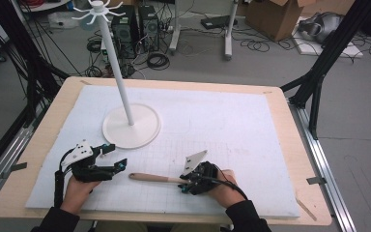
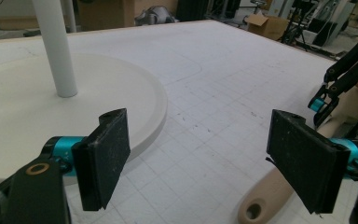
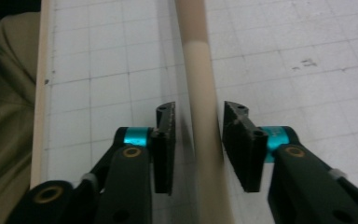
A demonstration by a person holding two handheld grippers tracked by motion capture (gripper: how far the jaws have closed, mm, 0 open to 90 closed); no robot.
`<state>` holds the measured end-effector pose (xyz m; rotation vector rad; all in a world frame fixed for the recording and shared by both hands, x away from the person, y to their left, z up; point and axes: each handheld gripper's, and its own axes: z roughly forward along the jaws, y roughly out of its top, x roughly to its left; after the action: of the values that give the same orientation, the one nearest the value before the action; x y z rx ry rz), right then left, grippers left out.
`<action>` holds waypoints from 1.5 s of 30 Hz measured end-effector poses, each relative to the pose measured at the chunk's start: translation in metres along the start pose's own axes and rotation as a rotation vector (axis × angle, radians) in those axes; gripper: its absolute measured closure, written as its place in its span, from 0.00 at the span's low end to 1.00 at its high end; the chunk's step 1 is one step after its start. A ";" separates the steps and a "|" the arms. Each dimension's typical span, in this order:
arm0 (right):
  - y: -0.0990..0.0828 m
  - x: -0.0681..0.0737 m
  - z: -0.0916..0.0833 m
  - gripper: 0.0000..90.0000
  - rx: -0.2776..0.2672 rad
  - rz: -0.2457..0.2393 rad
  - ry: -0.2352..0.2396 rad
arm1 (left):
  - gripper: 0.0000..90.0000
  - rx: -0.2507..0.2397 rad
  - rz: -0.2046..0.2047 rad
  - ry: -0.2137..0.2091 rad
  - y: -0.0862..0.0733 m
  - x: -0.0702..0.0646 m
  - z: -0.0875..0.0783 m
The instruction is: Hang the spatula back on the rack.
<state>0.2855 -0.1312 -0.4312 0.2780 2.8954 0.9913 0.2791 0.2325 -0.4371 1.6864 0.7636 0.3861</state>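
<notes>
A wooden utensil handle point(image 1: 154, 178) lies flat on the white gridded mat point(image 1: 232, 121) near the front edge, its end with a hole point(image 2: 256, 207) pointing left. My right gripper point(image 1: 184, 183) sits low over it. In the right gripper view the handle point(image 3: 200, 70) runs between the jaws of that gripper point(image 3: 198, 140). The right pad point(image 3: 242, 149) is against the wood and a narrow gap shows at the left pad point(image 3: 165, 149). My left gripper point(image 1: 115, 156) rests on the mat just left of the handle's end, its jaws point(image 2: 200, 158) wide open with nothing between them.
A white stand with a round base point(image 1: 131, 126), a tall pole and hooks on top point(image 1: 98, 10) rises at the back left, its base point(image 2: 28, 107) close to my left gripper. The table's wooden front edge point(image 3: 39, 93) is near my right gripper. Cables and boxes lie on the floor beyond.
</notes>
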 end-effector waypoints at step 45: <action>0.036 0.002 -0.063 0.87 -0.608 0.188 -0.288 | 0.35 -0.118 0.012 -0.126 0.139 -0.047 0.036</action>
<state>0.2810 -0.1408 -0.3594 0.5912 2.2132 1.6368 0.3057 0.1607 -0.3066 1.5888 0.6263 0.3236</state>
